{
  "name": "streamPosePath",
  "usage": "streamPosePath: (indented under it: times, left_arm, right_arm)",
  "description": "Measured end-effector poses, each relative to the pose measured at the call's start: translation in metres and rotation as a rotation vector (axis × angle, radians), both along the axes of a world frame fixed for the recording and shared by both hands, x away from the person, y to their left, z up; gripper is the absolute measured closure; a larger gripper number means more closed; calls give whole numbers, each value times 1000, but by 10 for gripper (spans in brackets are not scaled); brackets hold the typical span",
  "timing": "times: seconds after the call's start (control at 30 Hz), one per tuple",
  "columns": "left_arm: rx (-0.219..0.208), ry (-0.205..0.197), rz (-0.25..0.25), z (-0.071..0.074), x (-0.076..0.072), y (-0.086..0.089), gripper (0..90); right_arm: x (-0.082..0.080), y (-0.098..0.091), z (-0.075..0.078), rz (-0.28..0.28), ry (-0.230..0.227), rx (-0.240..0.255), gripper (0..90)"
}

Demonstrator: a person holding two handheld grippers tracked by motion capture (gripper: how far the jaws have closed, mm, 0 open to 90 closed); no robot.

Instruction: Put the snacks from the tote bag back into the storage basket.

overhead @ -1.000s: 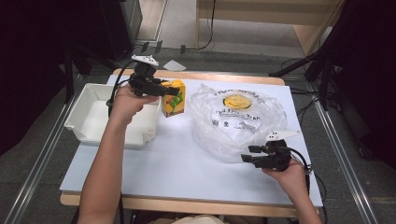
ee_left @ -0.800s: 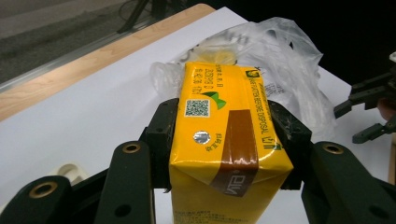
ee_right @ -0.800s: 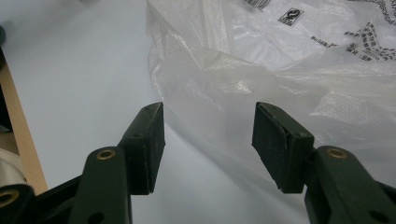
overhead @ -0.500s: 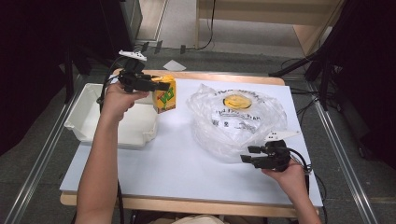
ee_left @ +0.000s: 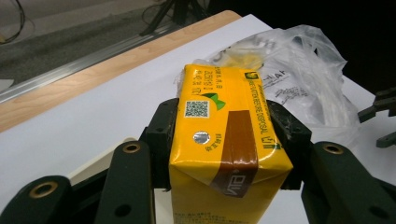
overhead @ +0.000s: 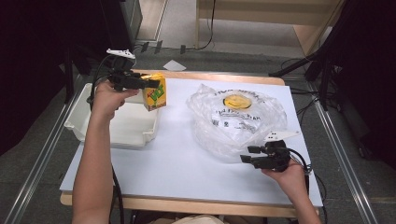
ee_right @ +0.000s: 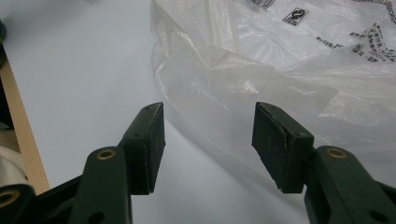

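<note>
The left gripper (overhead: 152, 85) is clamped on a yellow juice carton (overhead: 155, 92), one jaw pressed against each side, holding it upright in the air at about ten o'clock on the desk (overhead: 177, 158) — just above the right rim of the white bin (overhead: 122, 128). In the left gripper view the carton (ee_left: 224, 140) is cut off at the bottom edge, and the black jaws cover parts of both its flanks. On its top sit a QR code, a round foil seal and a brown band; small print runs along the edge, of which "BEFORE DISPOSAL" can be read, while the rest is too fine to make out. From the high view the carton's front shows a green mark that is too blurred to read.

The right gripper (overhead: 248, 155) stands open with nothing between its jaws, at about five o'clock, just beside the near edge of the clear plastic bag (overhead: 236, 116). In the right gripper view the bag (ee_right: 280, 60) fills the far side — crumpled, with black printing and a small round symbol, the lettering cut off by the top edge. A yellow round smiley patch shows on the bag from above; what lies inside is hard to tell through the folds.
</note>
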State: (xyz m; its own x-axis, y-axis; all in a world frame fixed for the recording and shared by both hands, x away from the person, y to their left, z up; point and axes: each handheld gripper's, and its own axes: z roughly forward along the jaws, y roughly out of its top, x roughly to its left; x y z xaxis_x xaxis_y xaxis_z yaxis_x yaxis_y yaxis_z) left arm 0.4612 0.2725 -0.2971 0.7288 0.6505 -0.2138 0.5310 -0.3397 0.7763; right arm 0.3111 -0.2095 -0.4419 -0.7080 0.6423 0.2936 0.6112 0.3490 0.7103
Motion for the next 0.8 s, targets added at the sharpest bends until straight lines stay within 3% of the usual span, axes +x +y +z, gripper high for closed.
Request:
streamPosePath:
  times: [0.43, 0.8]
  left_arm:
    - [-8, -4, 62, -9, 2, 28, 529]
    - [3, 0, 100, -22, 7, 38, 528]
  right_arm:
    - [1, 3, -1, 6, 0, -5, 453]
    - [1, 2, 0, 8, 1, -2, 454]
